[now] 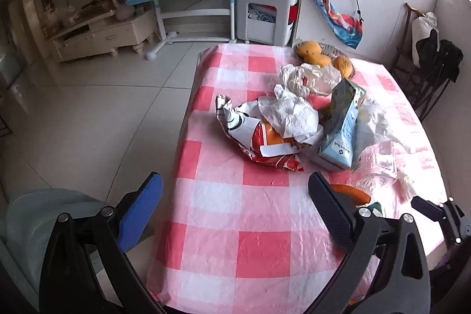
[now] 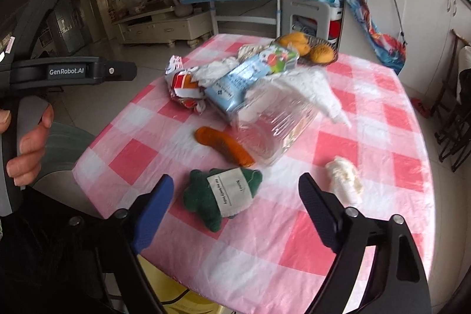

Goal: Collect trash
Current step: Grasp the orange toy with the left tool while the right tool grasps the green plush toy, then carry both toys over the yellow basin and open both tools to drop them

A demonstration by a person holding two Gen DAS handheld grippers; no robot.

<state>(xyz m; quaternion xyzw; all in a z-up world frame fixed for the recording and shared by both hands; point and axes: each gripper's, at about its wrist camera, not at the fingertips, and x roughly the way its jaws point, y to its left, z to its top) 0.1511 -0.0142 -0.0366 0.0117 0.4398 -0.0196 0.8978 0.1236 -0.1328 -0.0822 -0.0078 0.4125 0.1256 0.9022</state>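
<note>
The left gripper (image 1: pixel 235 205) hangs above the near part of the pink-and-white checked plastic tablecloth (image 1: pixel 253 243), its jaws spread wide with nothing between them but bare cloth. Ahead of them, slightly toward the right jaw, lies the heap of trash: a crumpled red, orange and white snack wrapper (image 1: pixel 265 140), a wad of white tissue paper (image 1: pixel 291 116) on top of it, and a light blue drink carton (image 1: pixel 341 125) leaning against the pile's right side. Beyond the heap sit yellow-orange fruits (image 1: pixel 315 53) at the table's far edge.

The right gripper (image 2: pixel 235 205) is likewise wide open and holds nothing. Between its jaws, closer to the left one, lies a dark green plush toy with a white cloth label (image 2: pixel 217 196). Just past the toy is an orange carrot-shaped piece (image 2: pixel 223 146), touching the edge of a clear crinkled plastic wrapper (image 2: pixel 273 131). Just outside the right jaw rests a small crumpled cream-white paper ball (image 2: pixel 344 178) (apart from the main heap). Farther ahead the carton (image 2: pixel 235 81) and snack wrapper (image 2: pixel 185 84) lie together, with the fruits in a shallow dark basket (image 2: pixel 321 61) behind. The left hand (image 2: pixel 26 143) grips its tool's handle at the view's left edge.
</note>
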